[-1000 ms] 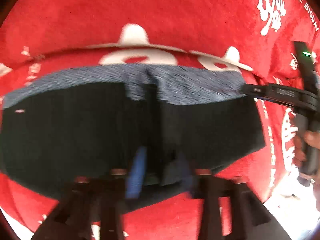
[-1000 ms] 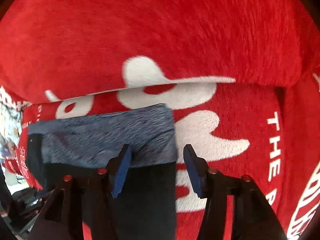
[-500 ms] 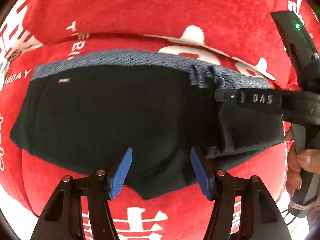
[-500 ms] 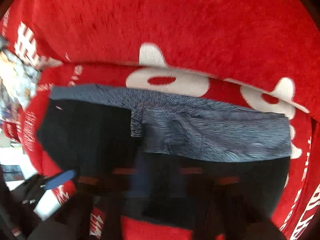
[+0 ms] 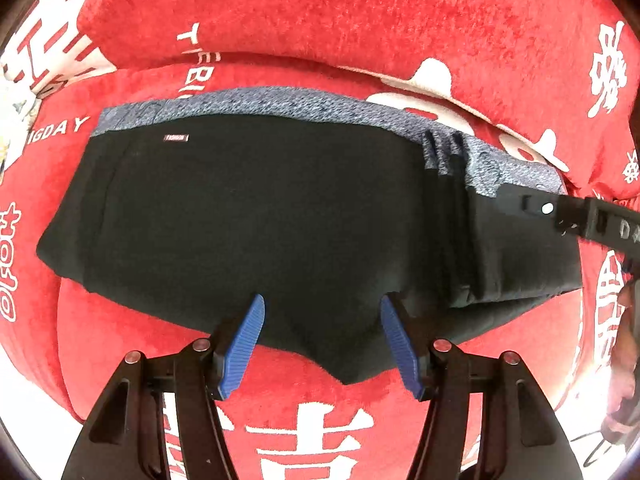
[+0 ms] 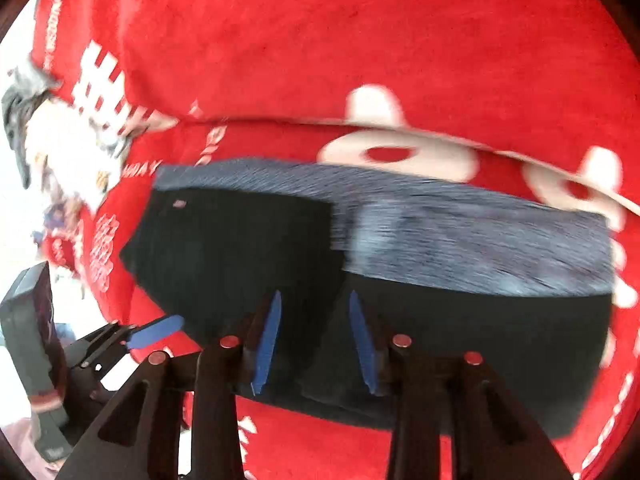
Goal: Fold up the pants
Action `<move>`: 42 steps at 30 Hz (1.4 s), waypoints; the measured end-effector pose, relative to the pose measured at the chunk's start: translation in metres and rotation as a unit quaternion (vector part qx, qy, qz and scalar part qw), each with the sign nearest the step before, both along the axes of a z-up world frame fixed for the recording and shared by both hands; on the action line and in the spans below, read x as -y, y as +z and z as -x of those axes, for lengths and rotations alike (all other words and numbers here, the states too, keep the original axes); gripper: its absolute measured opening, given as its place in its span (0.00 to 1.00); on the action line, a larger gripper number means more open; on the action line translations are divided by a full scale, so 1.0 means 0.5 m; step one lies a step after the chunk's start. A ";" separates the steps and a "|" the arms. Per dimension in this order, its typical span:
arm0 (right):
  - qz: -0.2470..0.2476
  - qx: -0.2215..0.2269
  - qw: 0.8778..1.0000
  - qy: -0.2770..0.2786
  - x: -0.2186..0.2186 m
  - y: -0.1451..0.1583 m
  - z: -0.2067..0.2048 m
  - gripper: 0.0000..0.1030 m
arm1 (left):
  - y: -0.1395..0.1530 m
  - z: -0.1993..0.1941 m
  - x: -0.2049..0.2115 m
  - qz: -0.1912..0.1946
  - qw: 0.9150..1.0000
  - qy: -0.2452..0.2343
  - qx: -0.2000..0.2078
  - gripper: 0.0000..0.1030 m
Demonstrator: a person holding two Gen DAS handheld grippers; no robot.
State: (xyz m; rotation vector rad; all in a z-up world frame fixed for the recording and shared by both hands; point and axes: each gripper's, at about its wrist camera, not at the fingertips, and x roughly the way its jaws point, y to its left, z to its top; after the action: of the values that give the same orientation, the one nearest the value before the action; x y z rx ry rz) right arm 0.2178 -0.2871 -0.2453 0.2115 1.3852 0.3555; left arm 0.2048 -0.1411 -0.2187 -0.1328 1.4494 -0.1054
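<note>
We see the black pants with a grey knitted waistband (image 5: 256, 216) lying folded on the red plush blanket with white letters (image 5: 320, 12), the waistband on the far side. Our left gripper (image 5: 322, 338) hangs over the near edge of the pants, its blue pads well apart and holding nothing. Our right gripper (image 6: 314, 338) is above the black cloth; its jaws have just been opening, are partly open now, and we see no cloth pinched between them.
</note>
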 end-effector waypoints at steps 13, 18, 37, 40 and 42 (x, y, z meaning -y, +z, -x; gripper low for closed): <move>-0.004 -0.026 0.999 0.040 -0.130 -0.069 0.001 0.08 | -0.001 0.032 0.005 -0.026 1.000 0.010 -0.014 0.60; 0.024 0.012 1.000 -0.003 -0.069 -0.009 0.049 0.12 | -0.012 0.036 0.007 -0.032 0.999 0.010 -0.021 0.62; 0.003 -0.108 0.994 -0.029 0.072 -0.027 0.180 0.53 | -0.009 0.082 -0.009 -0.044 0.996 0.039 -0.066 0.93; -0.008 -0.120 0.992 -0.039 0.081 -0.033 0.187 0.53 | -0.014 0.088 -0.024 -0.048 0.995 0.052 -0.070 0.93; -0.042 -0.130 0.989 -0.049 0.077 -0.040 0.184 0.53 | -0.019 0.087 -0.038 -0.050 0.994 0.062 -0.069 0.93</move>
State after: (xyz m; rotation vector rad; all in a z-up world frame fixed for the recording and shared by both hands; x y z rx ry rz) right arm 0.1256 -0.3256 -0.2650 0.4066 1.6108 0.3120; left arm 0.1613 -0.1223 -0.2280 -0.1504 1.5772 0.0799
